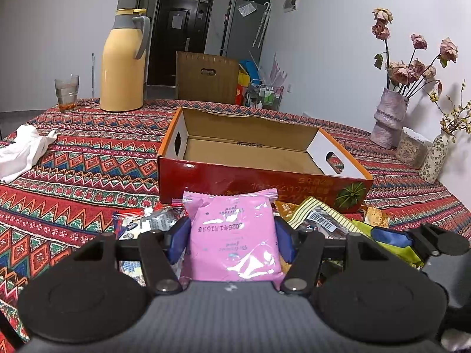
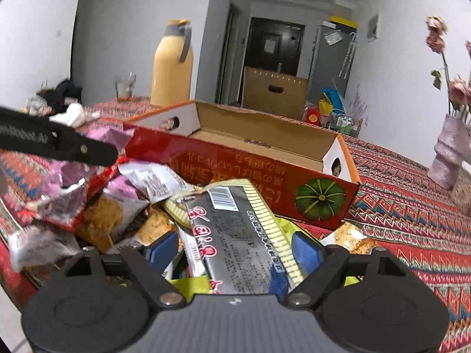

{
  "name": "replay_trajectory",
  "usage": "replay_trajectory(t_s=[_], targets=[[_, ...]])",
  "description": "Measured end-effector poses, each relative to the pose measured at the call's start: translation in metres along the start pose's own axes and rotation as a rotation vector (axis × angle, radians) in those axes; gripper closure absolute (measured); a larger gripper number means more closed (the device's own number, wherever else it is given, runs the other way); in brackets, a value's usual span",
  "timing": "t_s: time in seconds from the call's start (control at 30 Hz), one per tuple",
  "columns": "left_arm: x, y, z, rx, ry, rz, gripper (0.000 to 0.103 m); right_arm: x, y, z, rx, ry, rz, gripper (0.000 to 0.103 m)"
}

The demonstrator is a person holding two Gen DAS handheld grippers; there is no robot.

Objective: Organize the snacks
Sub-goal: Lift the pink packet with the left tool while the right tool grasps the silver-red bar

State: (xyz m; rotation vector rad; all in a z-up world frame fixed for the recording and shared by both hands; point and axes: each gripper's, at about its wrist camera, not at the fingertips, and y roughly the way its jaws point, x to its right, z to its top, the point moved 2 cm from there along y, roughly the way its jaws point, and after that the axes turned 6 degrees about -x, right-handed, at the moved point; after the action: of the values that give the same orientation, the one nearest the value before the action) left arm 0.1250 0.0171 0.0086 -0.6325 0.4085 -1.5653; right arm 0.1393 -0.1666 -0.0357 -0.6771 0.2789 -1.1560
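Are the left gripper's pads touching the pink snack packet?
Touching. In the left wrist view both blue pads of the left gripper press against the sides of the pink snack packet, with no gap visible.

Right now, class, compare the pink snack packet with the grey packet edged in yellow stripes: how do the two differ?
The pink snack packet is plain pink with little print; the grey packet is dark, densely printed, with a barcode and yellow-striped edges. The pink packet sits clamped in the left gripper; the grey one lies between the right gripper fingers, over the snack pile. Both are sealed packets lying short of the red box.
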Motion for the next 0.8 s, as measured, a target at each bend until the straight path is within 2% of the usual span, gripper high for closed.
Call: replay_trajectory(t_s=[0.03,0.1,0.17,0.37,0.47,0.8], targets=[[0.0,-0.001,0.0,0.001,-0.001,-0.002,0.042,0.0,0.002,0.001,-0.007,-0.005,-0.002,0.022],[-0.001,-0.002,0.0,0.005,-0.001,-0.006,0.042,0.002,0.006,0.002,-0.023,0.003,-0.003,0.031],[-0.001,-0.003,0.0,0.006,-0.001,-0.006,0.042,0.003,0.007,0.002,-0.032,0.005,0.004,0.033],[0.0,-0.006,0.0,0.01,0.003,-0.003,0.042,0.002,0.009,0.002,-0.044,-0.009,0.027,0.048],[0.001,-0.008,0.002,0.014,0.005,0.0,0.042,0.003,0.006,0.004,-0.048,0.001,0.046,0.065],[0.002,-0.018,0.019,0.041,0.023,0.02,0.042,0.01,-0.014,0.016,0.028,0.045,0.064,0.069]])
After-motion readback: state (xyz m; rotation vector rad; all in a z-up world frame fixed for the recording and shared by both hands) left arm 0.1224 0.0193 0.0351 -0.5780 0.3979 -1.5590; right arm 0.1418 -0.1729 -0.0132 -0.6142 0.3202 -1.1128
